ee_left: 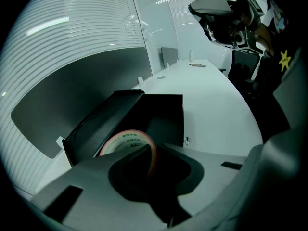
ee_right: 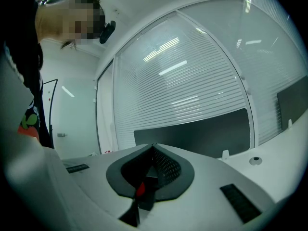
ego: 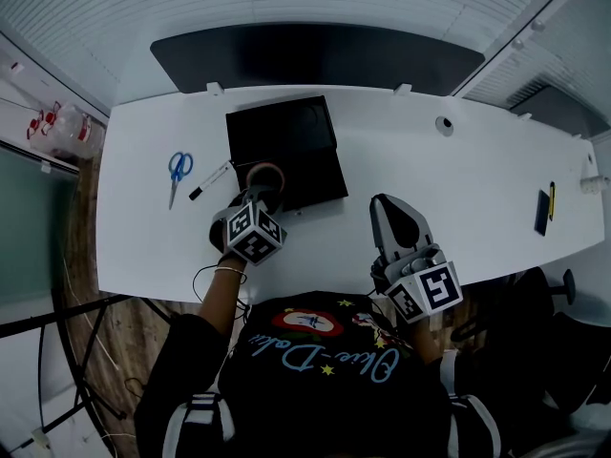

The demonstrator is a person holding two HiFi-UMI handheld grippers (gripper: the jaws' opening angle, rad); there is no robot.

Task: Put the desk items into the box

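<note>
Left gripper (ego: pixel 262 185): my jaws part-closed, gripping the tape (ee_left: pixel 126 139) over the box's (ego: pixel 320 175) near edge. Right gripper (ee_right: pixel 153 150): my jaws together, empty. Scissors (ego: pixel 179 167), marker (ego: pixel 210 180): on desk (ego: pixel 458 189), left of box.

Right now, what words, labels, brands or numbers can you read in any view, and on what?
Nothing reads cleanly.
Pinkish-beige tape roll: print on inner ring, too blurred.
Person's black shirt: pale blue cursive lettering, upside down, unreadable.
Black-and-white marker cubes: square patterns only, no words.
</note>
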